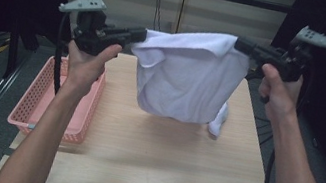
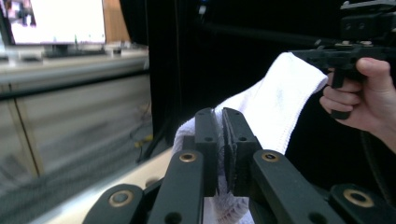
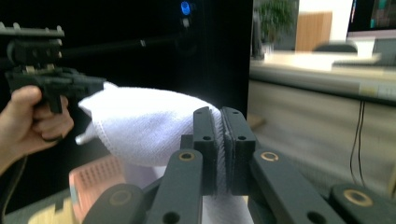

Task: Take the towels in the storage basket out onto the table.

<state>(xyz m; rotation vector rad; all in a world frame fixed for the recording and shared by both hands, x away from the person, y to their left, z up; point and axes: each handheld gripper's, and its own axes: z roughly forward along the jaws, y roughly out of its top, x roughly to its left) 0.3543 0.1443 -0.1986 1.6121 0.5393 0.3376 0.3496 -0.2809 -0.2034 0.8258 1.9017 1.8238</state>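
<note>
Forearms are seen rising from the bottom of the high view, each hand raised above the worktop [image 1: 157,171]. A white towel [image 1: 188,78] is held stretched between the left gripper [image 1: 136,33] and the right gripper [image 1: 241,44], one upper corner pinched by each. It hangs in the air over the far half of the pale wooden worktop, its lower right corner drooping almost to the surface near the right edge. A pink lattice basket [image 1: 42,101] is set at the left edge, partly overhanging it.

Seen along the left gripper [image 2: 222,140] in its own view, the two black jaws are closed tight on a fold of the towel [image 2: 275,107], whose fine looped weave is made out here. The cloth runs away to the other hand [image 2: 362,93].

From the right gripper [image 3: 220,140] view, the jaws are likewise clamped on the towel [image 3: 144,128], which bulges in a rounded, soft mass toward the other hand [image 3: 30,121]. The basket [image 3: 100,182] is glimpsed below.
</note>
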